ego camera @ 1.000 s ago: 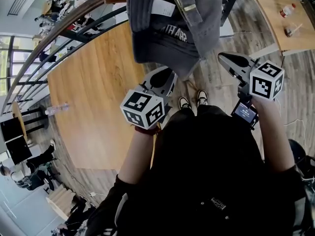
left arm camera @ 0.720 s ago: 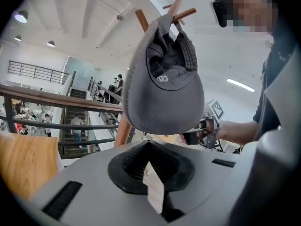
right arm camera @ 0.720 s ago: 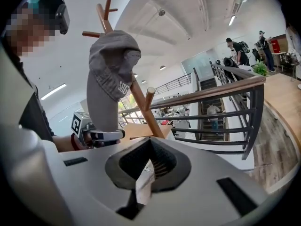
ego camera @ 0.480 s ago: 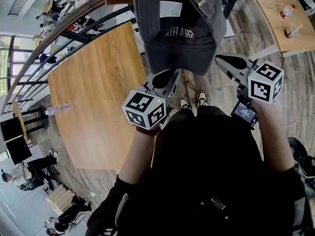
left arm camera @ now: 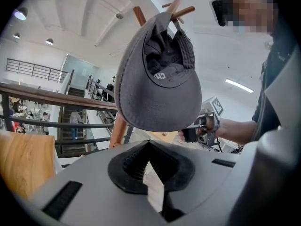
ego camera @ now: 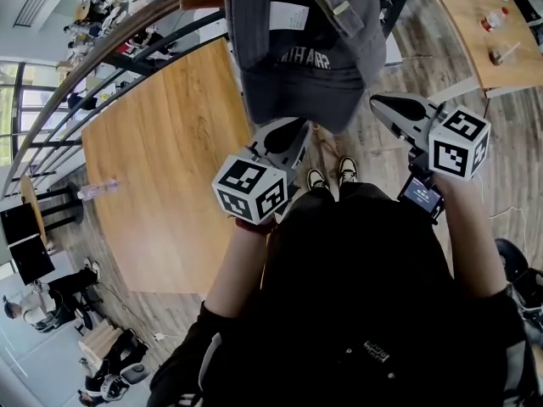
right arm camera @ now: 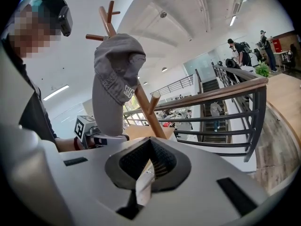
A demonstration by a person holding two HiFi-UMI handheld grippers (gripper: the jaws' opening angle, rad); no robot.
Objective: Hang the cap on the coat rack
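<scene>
A dark grey cap (ego camera: 305, 49) hangs from a peg of the wooden coat rack (right arm camera: 146, 107), brim down, free of both grippers. In the left gripper view the cap (left arm camera: 157, 88) hangs just above and ahead of the jaws, with the rack's pegs (left arm camera: 181, 11) over it. My left gripper (ego camera: 284, 134) sits right under the brim, shut and empty. My right gripper (ego camera: 382, 102) is to the right of the cap, also shut with nothing in it. From the right gripper view the cap (right arm camera: 115, 74) hangs to the left of the slanted rack pole.
A large wooden table (ego camera: 161, 168) lies to the left with a plastic bottle (ego camera: 97, 188) on it. A dark railing (ego camera: 110, 49) curves behind it. Another table (ego camera: 462, 24) with bottles is at the top right. The person's shoes (ego camera: 331, 175) stand on the plank floor below.
The hanging cap has swung from left to right and partly back. The left gripper has crept slightly up toward the brim. The right gripper has hardly moved.
</scene>
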